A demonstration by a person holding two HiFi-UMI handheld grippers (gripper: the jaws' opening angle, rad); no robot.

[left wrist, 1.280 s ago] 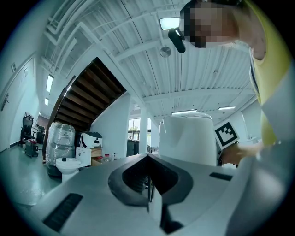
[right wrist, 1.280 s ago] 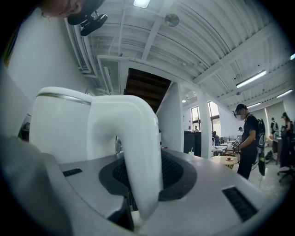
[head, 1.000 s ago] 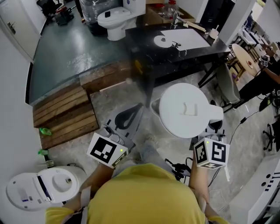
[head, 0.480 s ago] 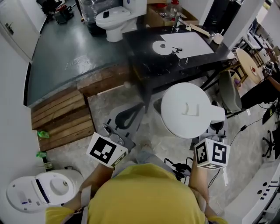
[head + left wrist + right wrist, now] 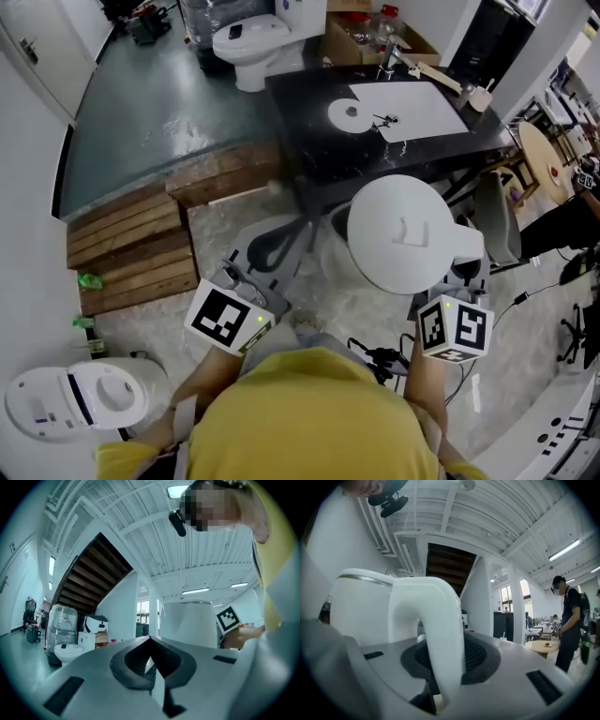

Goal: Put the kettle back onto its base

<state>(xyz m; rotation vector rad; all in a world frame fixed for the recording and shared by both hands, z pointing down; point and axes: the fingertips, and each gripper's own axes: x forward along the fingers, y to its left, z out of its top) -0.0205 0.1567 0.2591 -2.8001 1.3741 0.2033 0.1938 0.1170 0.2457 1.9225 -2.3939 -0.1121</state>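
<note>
Right gripper [image 5: 449, 665]: jaws part-way open, clamped on the handle [image 5: 440, 630] of the white kettle [image 5: 403, 234]. Kettle is upright in the air above the floor, short of the near edge of the black table [image 5: 309, 150]. Left gripper [image 5: 151, 666]: jaws together, empty, just left of the kettle. Round white base [image 5: 349, 112] lies on the tabletop beside a white sheet [image 5: 412, 96], well apart from the kettle, with bare black top around it. Wooden pallets [image 5: 131, 248] at left. Pale stone floor [image 5: 225, 220] below.

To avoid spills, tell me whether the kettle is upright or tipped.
Upright: the kettle stands vertical, its lid rim level, with the right gripper clamped on its handle.
</note>
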